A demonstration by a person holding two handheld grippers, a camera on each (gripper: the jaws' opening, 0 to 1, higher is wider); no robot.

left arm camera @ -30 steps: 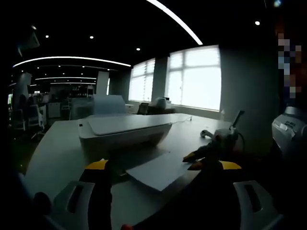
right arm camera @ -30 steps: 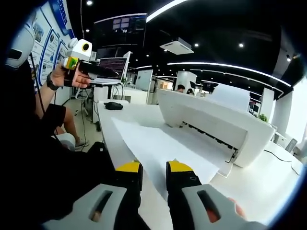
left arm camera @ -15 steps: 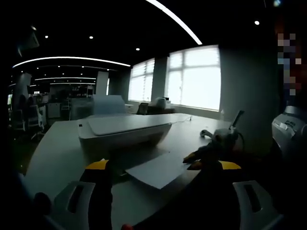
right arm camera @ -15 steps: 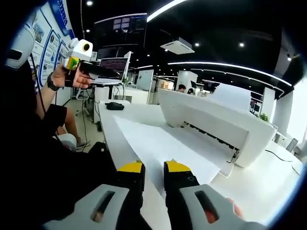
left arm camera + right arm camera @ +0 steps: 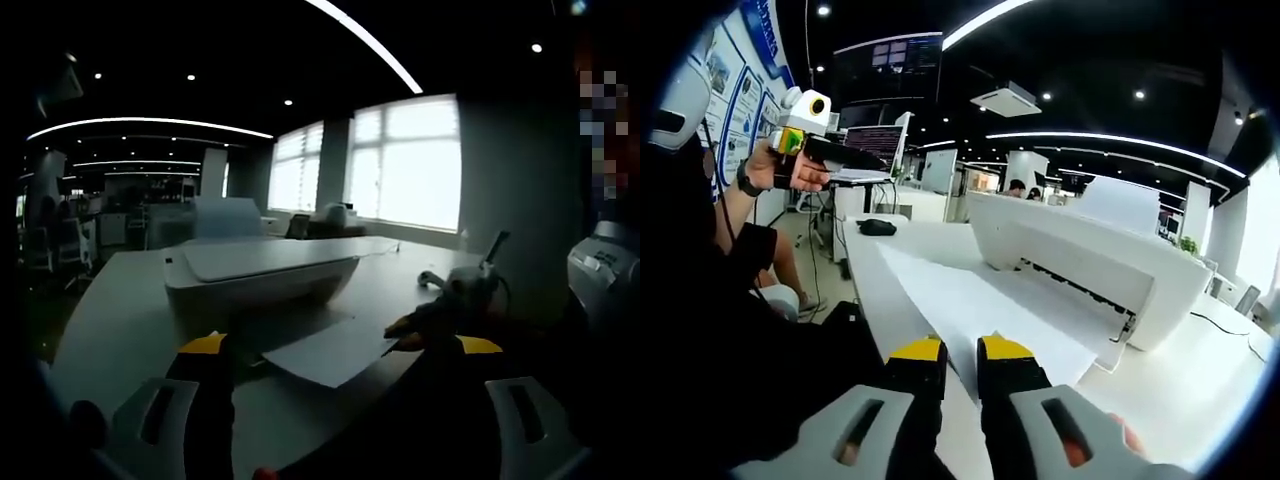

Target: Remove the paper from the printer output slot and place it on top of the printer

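Two grippers: the right gripper reaches low over the table, jaws pinching the sheet of paper at its near edge, the printer at 1 o'clock; the left gripper is spread wide

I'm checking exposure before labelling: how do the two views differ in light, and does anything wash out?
Left gripper view: dim and backlit, the windows blown out, the printer and paper grey. Right gripper view: bright, the printer and paper near-white with faint edges; fisheye bends the ceiling light strips.
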